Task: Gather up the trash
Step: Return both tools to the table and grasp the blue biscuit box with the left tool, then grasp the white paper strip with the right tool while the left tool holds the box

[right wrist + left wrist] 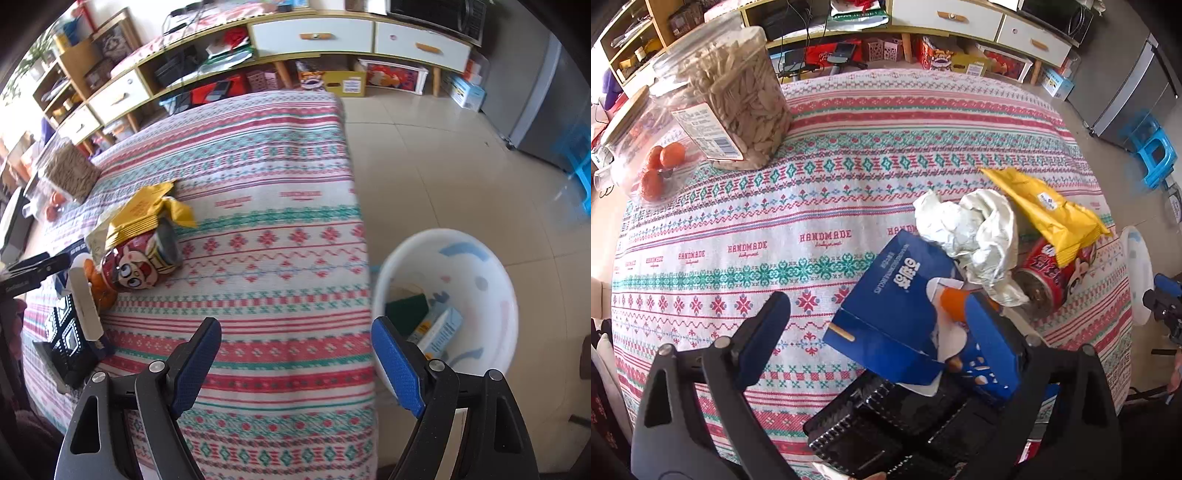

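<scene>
Step in hand: approach to the trash pile is judged under way; nothing has yet been gripped and the table is still littered.
Left gripper (875,332): jaws are spread wide; the blue carton (890,306) is seen between them, its edge close to the right-hand pad, but no squeeze is shown.
Right gripper (295,365): jaws are spread and nothing is carried; it is held above the table edge, with the white bin (476,251) at 3 o'clock of it.
Trash, location: in the left wrist view the pile is found at 4 o'clock on the patterned tablecloth (849,147).
Trash, appearance: the blue carton is torn open, with white lining and a stick showing; crumpled silvery paper (975,232) lies just beyond it at 1 o'clock; a yellow wrapper (1049,210) is draped over a red can (1052,277) lying on its side, its open end shown.
Bin contents: a pale blue box (441,328) and something dark green are already seen inside.
Not trash, by judgement: the seed jar (738,103) and the fruit container at 10 o'clock.
Black crate (905,424): placed at 6 o'clock, touching the carton; its role cannot be told.
Next move: the left jaws would need lowering around the carton and closing across its flat faces; light crushing is to be expected.
</scene>
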A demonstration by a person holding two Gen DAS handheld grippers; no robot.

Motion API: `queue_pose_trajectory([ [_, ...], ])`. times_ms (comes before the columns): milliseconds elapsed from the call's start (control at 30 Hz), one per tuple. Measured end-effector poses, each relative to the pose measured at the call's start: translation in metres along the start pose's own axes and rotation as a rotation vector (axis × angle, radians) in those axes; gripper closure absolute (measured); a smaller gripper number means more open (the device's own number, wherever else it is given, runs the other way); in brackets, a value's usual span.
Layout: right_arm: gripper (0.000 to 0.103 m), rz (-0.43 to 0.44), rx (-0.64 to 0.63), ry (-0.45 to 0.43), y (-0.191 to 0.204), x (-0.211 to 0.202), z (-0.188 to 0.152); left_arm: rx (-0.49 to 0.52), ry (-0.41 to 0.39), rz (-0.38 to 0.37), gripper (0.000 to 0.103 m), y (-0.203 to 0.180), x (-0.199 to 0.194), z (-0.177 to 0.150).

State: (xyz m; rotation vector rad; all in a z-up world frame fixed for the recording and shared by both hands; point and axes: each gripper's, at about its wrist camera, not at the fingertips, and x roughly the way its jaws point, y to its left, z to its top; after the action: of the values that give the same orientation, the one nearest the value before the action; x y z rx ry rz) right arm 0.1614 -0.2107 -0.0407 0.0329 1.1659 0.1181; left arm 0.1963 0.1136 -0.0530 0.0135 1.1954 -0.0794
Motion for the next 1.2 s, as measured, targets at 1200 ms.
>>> queue_pose_trajectory([
  [1200, 0.020, 0.343, -0.274, 0.053, 0.158, 0.032, -0.012, -0.057, -0.128, 0.003, 0.045, 0.033, -0.060, -0.056],
])
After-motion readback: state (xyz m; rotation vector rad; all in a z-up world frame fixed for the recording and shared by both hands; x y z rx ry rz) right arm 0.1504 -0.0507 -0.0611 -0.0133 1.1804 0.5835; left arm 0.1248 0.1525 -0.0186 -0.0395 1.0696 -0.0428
